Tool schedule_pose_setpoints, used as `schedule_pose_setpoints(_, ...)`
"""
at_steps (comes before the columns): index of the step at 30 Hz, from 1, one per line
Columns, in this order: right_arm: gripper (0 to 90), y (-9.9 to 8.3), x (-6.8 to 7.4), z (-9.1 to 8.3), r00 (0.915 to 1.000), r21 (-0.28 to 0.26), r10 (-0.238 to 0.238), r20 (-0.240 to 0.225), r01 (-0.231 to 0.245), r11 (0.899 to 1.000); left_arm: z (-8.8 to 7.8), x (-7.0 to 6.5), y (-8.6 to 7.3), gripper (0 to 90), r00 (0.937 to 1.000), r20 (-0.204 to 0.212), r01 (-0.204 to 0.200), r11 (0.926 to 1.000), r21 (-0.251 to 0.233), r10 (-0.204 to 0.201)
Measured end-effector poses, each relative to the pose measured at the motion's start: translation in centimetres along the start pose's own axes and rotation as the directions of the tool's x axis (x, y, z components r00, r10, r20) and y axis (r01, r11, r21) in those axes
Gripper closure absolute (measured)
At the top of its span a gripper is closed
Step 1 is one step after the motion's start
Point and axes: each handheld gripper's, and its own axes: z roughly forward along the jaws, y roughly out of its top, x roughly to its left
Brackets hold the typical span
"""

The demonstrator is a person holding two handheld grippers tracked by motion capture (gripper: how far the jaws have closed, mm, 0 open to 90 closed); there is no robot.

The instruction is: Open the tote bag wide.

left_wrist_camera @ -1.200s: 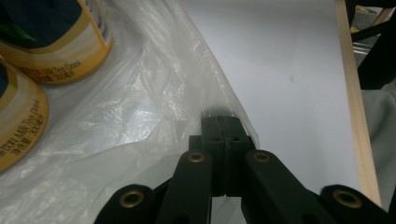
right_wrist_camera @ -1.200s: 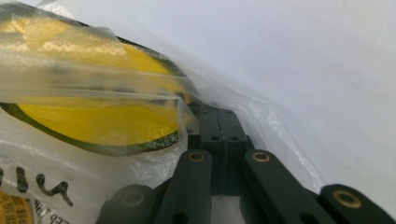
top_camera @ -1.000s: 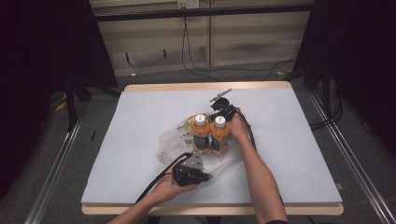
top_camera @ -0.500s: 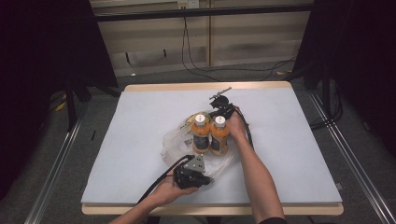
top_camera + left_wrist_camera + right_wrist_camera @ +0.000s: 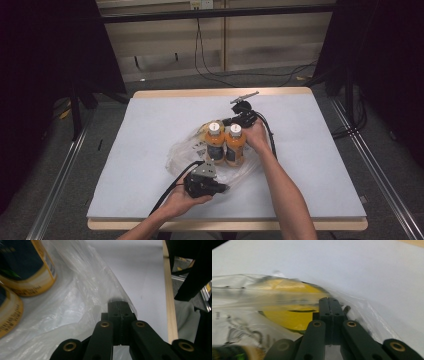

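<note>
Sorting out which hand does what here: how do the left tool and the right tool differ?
The left tool sits near the table's front edge, at the near rim of the clear bag; the right tool is on the far side, behind the two orange bottles. Both are closed, each pinching the bag's plastic.

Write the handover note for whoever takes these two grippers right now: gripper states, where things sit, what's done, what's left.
Left gripper: jaws shut, pinching the near edge of the clear plastic bag.
Right gripper: jaws shut on the bag's far edge, behind the bottles.
Things: two orange bottles stand upright side by side, touching, in the middle of the white table, with the bag spread under and around them.
Done: both bottles sit on the bag and both edges are gripped.
Left: probably draw the bag up around the bottles; whether they are fully inside cannot be told.
</note>
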Motion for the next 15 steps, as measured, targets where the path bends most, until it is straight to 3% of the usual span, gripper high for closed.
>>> schedule_pose_setpoints(3, 90.0, 0.3, 0.3, -1.2, 0.9995, -0.039, 0.001, -0.033, -0.002, 0.999, -0.7, 0.3, 0.2, 90.0, 0.9997, -0.023, 0.008, 0.9994, -0.032, -0.009)
schedule_pose_setpoints(6, 90.0, 0.5, 0.8, -2.2, 0.9993, -0.051, -0.025, -0.030, 0.023, 0.998, -1.4, 0.5, 0.6, 90.0, 0.9995, -0.020, 0.024, 0.9962, -0.083, -0.026)
schedule_pose_setpoints(8, 90.0, 0.4, 1.0, -3.0, 0.9996, -0.058, -0.030, -0.002, 0.030, 0.998, -2.0, 0.5, 0.8, 90.0, 0.9990, -0.038, 0.021, 0.9954, -0.094, -0.025)
schedule_pose_setpoints(15, 90.0, -1.0, 0.8, -5.7, 0.9992, -0.123, -0.041, 0.000, 0.041, 0.992, -3.6, 1.1, 0.9, 89.0, 0.9956, -0.087, 0.024, 0.9896, -0.142, -0.036)
